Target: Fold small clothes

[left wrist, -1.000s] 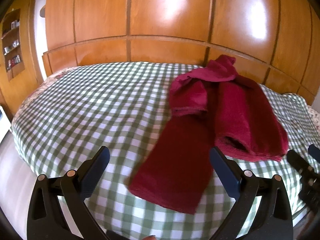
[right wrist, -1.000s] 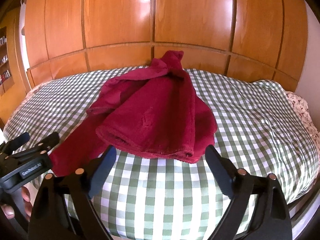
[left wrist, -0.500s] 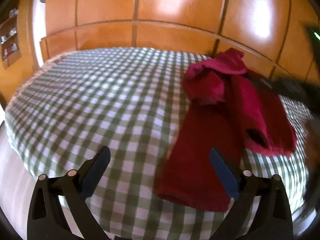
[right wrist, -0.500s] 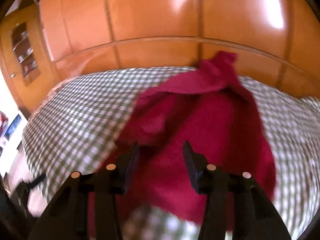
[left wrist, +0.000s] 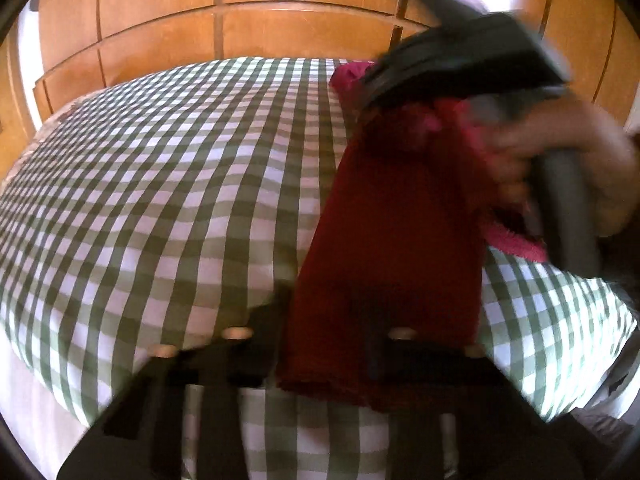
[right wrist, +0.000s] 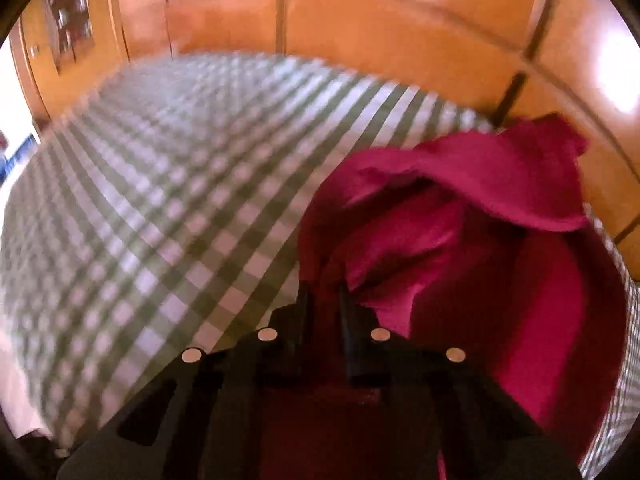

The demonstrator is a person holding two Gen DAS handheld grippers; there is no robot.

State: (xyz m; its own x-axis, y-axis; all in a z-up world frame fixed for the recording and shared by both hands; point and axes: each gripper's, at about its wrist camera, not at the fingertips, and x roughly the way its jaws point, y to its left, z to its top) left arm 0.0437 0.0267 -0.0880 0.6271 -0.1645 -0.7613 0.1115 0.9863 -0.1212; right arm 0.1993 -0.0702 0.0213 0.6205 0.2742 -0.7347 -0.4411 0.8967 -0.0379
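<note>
red garment (left wrist: 396, 216) sprawled on green checked bedcover (left wrist: 168, 184), by wooden headboard (left wrist: 256, 28); right gripper (right wrist: 324, 300) nipped tight on a fold near its edge; left gripper (left wrist: 320, 320) straddling the cloth's near end, grip impossible to tell; blurred.

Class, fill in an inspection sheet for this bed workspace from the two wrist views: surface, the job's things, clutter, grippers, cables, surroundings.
Surface: bed with green-and-white checked cover, fairly smooth.
Job's things: one dark red garment, rumpled at the far end, with one long flat strip running toward the near edge.
Clutter: nothing seen.
Grippers: left gripper straddles the near end of the strip, fingers narrowed but blurred, so grip cannot be told; right gripper has fingers nearly together on a garment fold, and its hand shows in the left view.
Cables: nothing seen.
Surroundings: wooden panelled wall behind the bed; shelf unit at left.
</note>
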